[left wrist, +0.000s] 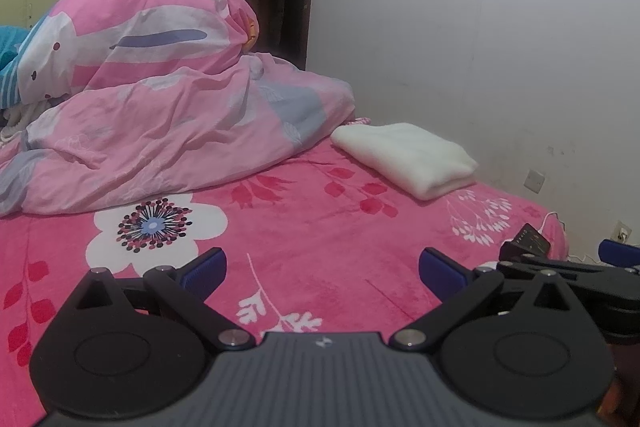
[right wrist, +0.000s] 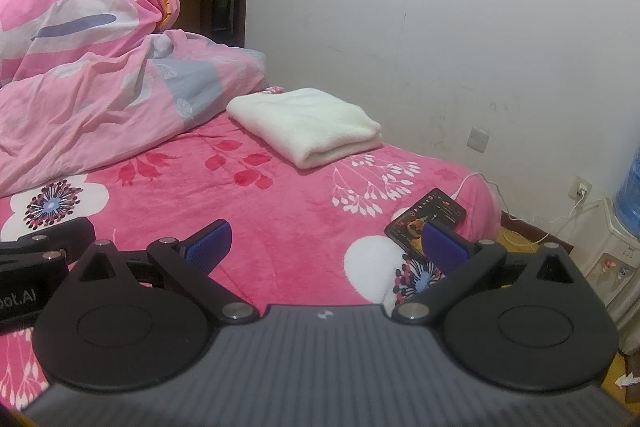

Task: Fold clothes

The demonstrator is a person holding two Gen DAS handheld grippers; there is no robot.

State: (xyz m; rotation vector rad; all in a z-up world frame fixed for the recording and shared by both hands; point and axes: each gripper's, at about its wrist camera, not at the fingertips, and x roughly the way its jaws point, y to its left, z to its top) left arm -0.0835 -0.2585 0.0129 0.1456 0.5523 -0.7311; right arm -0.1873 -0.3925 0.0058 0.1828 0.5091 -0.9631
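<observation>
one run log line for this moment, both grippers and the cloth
left gripper: open, empty | right gripper: open, empty | white cloth: folded on pink bedspread, untouched | phone: by right gripper

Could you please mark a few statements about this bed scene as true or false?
1. The left hand-held gripper is open and holds nothing. True.
2. The cream towel lies unfolded across the bed. False: it is folded into a neat block near the wall.
3. A phone with a lit screen lies on the pink blanket. True.
4. The right hand-held gripper is shut on the towel. False: it is open and apart from the towel.
5. The crumpled pink duvet is piled behind the towel's left side. True.
</observation>
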